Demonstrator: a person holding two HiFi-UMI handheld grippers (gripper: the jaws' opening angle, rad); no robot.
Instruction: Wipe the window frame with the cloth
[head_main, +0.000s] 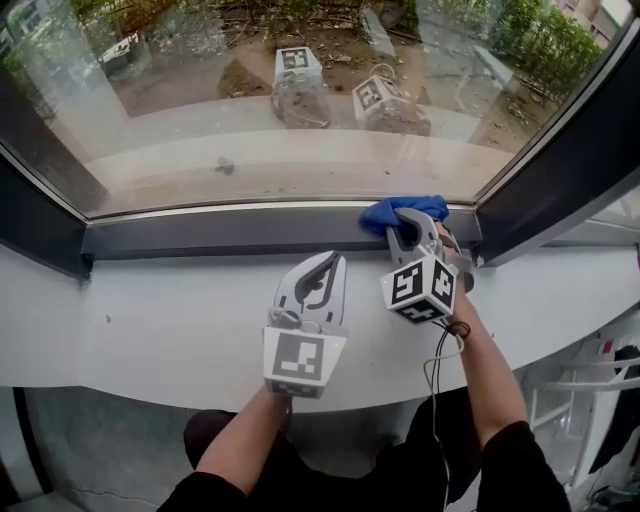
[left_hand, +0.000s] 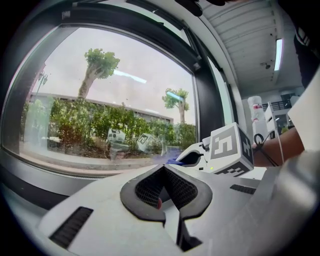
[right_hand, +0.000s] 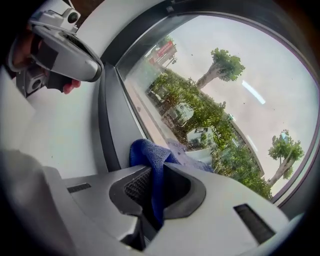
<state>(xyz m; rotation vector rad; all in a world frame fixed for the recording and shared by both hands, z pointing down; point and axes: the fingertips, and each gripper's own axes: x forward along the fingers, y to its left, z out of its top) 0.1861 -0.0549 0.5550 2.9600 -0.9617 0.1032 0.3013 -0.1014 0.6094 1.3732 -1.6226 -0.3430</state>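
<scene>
cloth (head_main: 405, 212): one, blue, bunched on the dark window frame (head_main: 230, 228) near its right end.
right claw (head_main: 412, 222): you had it clamped on the cloth, one fold between the jaws.
left claw (head_main: 334, 262): you kept it closed and empty, above the white sill (head_main: 150, 320).
count: two claws, one cloth.

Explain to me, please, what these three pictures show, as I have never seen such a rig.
There is no robot: a person holds a claw tool in each hand. One picture comes from a camera on the person's head, looking down; the other two from cameras riding on each tool. The right claw is shut on a blue cloth that lies on the dark window frame. The left claw is shut and empty, above the white sill.
</scene>
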